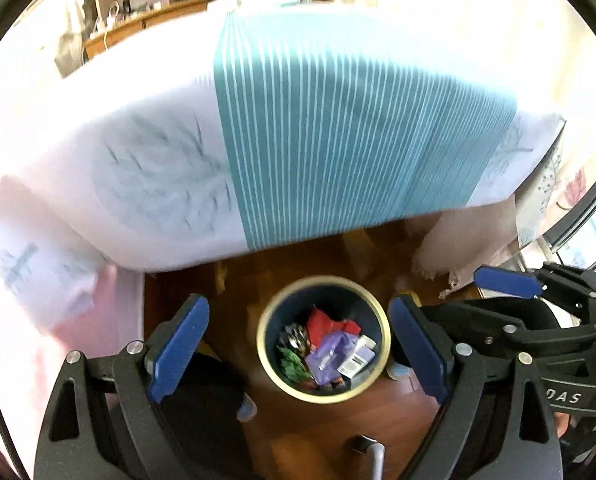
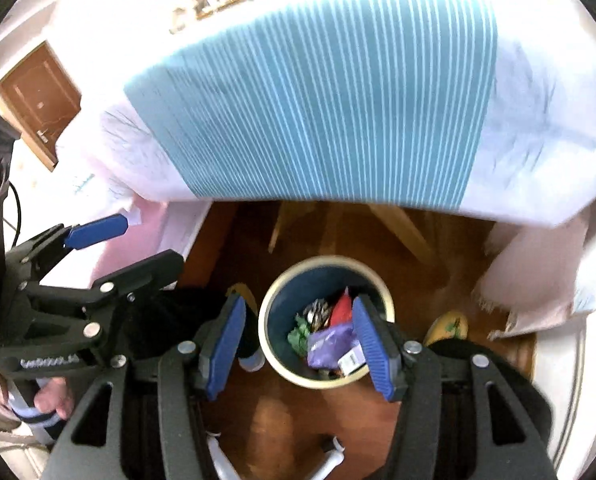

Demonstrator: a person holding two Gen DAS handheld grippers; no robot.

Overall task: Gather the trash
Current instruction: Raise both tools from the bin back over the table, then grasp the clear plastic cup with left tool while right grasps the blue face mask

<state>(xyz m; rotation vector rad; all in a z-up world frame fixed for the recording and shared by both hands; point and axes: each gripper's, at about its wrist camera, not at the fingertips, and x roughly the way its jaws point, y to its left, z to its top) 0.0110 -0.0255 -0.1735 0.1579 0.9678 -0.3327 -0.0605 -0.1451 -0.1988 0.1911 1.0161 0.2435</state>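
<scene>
Blue-padded tongs frame both views from just in front of each camera. Between the pads of my left tongs (image 1: 298, 354) there is only air; the jaws stand wide apart and hold nothing. My right tongs (image 2: 298, 352) are about half parted and also empty. From the right wrist, one pad overlaps the bin's rim, but I judge that to be the viewing angle, not contact, since the bin sits well below on the floor.

Straight under both pairs of tongs is the bin (image 1: 382, 334), a round, dark blue container with a pale cream rim, standing upright on the floor. It holds the collected trash (image 1: 325, 354): a red wrapper, a purple packet, a small white and lilac carton, something green and a dark patterned wrapper, lying loosely on one another. I judge both pairs of tongs hang over its mouth because this is where the rubbish gets dropped, and with nothing in either grip the drop looks done.

In the left view my right tongs show at the right edge. In the right view my left tongs show at the left edge, with fingers (image 2: 52, 400) wrapped round the handle below them.

Polished reddish-brown wood makes up the floor (image 1: 337, 428). Beyond the bin stands a table (image 1: 337, 120), covered with a white cloth that has a broad teal band of thin white stripes and hangs over the near edge. Pale wooden legs show beneath it. No rubbish is visible on the cloth. Further back there is a wooden door (image 2: 38, 96) and a cluttered wooden counter (image 1: 146, 20), both blurred.
</scene>
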